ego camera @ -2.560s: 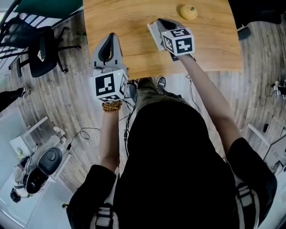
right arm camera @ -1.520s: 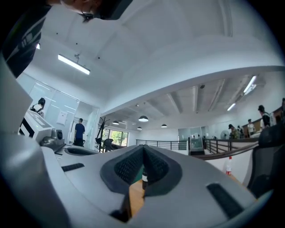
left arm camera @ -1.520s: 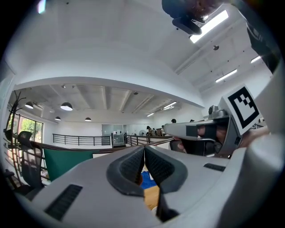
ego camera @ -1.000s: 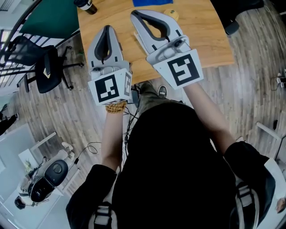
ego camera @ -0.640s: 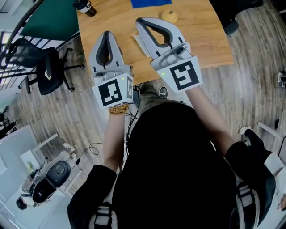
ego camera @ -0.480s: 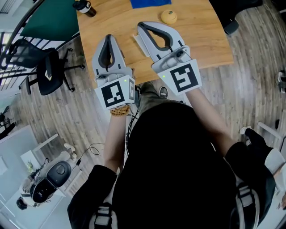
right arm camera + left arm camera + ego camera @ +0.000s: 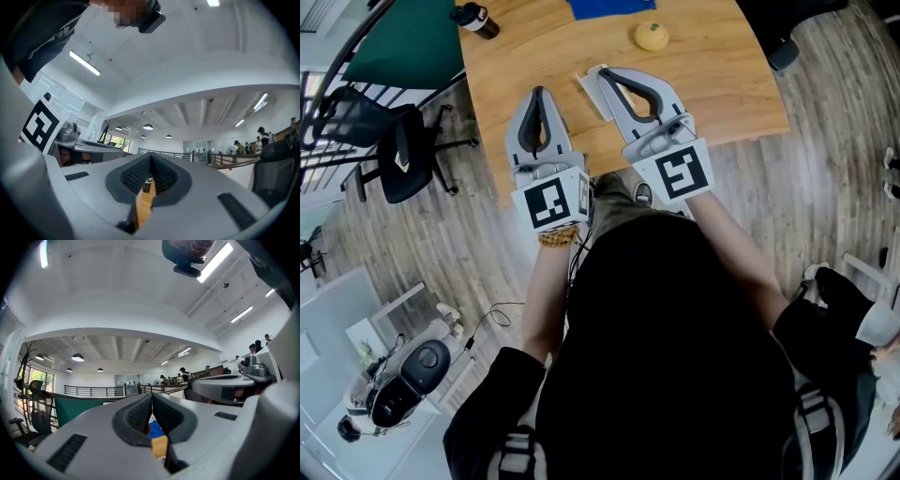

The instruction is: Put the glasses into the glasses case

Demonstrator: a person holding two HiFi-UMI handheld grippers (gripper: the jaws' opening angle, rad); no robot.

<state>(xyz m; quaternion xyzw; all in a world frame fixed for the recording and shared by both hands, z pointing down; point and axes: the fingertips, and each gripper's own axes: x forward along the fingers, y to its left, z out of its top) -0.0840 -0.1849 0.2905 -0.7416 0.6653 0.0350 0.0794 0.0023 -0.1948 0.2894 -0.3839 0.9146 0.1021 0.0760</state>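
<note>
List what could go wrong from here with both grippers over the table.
Neither glasses nor a case shows in any view, so reaching now would be a guess, perhaps at the blue item cut off by the frame's edge.
The left gripper and right gripper both have jaws together. Going in unopened would likely shove things.
The bottle stands near the table corner. A left sweep could tip it off.

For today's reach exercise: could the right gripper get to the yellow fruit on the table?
Probably yes: only bare table lies between the right gripper and yellow fruit, though its jaws are shut.
</note>
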